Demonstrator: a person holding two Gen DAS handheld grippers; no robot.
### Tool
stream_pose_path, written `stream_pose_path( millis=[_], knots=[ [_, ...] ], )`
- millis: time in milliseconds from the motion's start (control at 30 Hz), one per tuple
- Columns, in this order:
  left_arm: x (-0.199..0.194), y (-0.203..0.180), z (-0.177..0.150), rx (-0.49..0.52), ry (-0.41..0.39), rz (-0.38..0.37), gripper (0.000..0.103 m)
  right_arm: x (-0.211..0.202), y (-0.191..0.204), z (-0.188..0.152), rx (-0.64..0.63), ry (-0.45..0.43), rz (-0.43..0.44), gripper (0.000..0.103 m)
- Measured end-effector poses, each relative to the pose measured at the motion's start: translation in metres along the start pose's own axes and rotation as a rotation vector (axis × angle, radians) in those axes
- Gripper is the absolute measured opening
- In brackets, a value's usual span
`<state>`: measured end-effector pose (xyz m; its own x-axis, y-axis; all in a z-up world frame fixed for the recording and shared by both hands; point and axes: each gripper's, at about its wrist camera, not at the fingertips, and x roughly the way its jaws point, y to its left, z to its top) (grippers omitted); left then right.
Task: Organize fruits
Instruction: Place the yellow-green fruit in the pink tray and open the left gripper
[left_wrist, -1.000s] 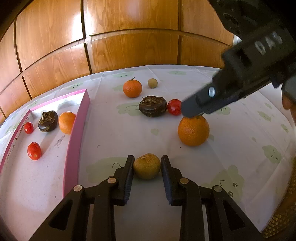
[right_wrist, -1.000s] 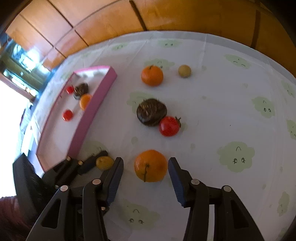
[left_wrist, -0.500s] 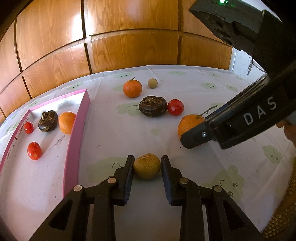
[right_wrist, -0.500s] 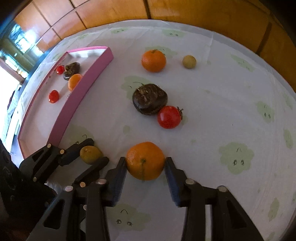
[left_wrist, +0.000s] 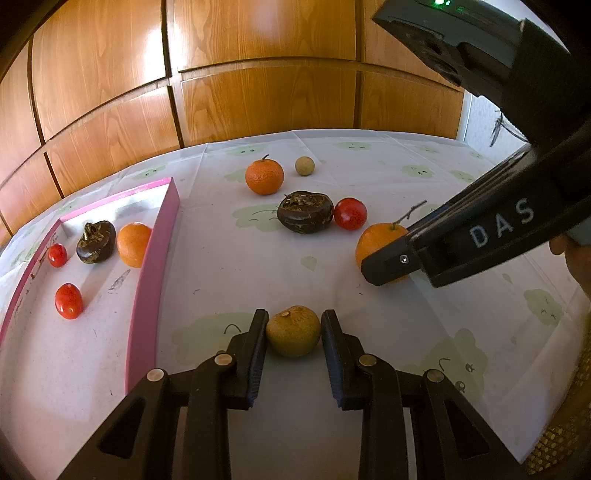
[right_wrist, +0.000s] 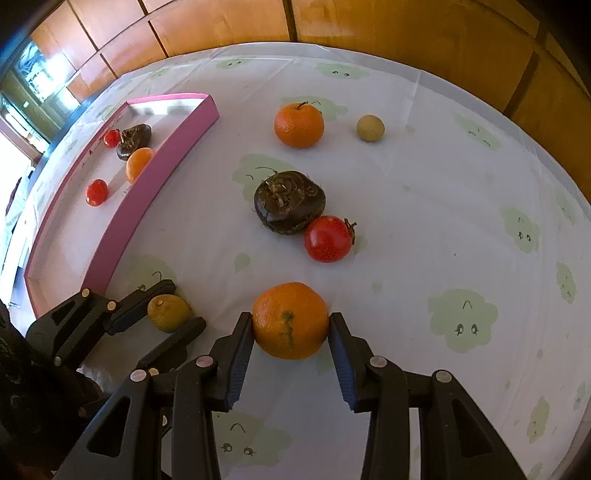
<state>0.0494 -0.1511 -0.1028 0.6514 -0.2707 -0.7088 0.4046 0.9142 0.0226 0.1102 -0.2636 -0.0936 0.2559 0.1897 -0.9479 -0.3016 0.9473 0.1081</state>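
My left gripper (left_wrist: 293, 325) is shut on a small yellow-brown fruit (left_wrist: 293, 331) resting on the tablecloth; it also shows in the right wrist view (right_wrist: 168, 312). My right gripper (right_wrist: 291, 325) is shut on a big orange (right_wrist: 290, 319), seen partly behind its finger in the left wrist view (left_wrist: 376, 240). A pink tray (left_wrist: 151, 266) at the left holds two red tomatoes, a dark brown fruit (left_wrist: 95, 242) and an orange (left_wrist: 133, 244).
On the cloth beyond lie a dark brown fruit (right_wrist: 290, 202) touching a red tomato (right_wrist: 328, 239), a stemmed orange (right_wrist: 299, 124) and a small tan ball fruit (right_wrist: 370, 127). A wood-panelled wall runs behind the table.
My right gripper has come down around the big orange and its jaws have closed onto it. The left gripper has stayed around the yellow-brown fruit.
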Motion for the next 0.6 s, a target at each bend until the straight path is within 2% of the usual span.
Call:
stream_pose_path(
  millis=[400, 500, 600],
  knots=[
    [0.002, 0.004, 0.006, -0.007, 0.030, -0.018, 0.029, 0.003, 0.010, 0.000, -0.038, -0.007, -0.030, 0.041],
    [0.003, 0.006, 0.011, -0.009, 0.056, -0.025, 0.027, 0.006, 0.014, -0.001, -0.057, 0.000, -0.043, 0.041],
    [0.002, 0.013, 0.018, -0.061, 0.103, -0.066, 0.027, 0.009, 0.017, -0.001, -0.077, 0.013, -0.061, 0.041]
  ],
)
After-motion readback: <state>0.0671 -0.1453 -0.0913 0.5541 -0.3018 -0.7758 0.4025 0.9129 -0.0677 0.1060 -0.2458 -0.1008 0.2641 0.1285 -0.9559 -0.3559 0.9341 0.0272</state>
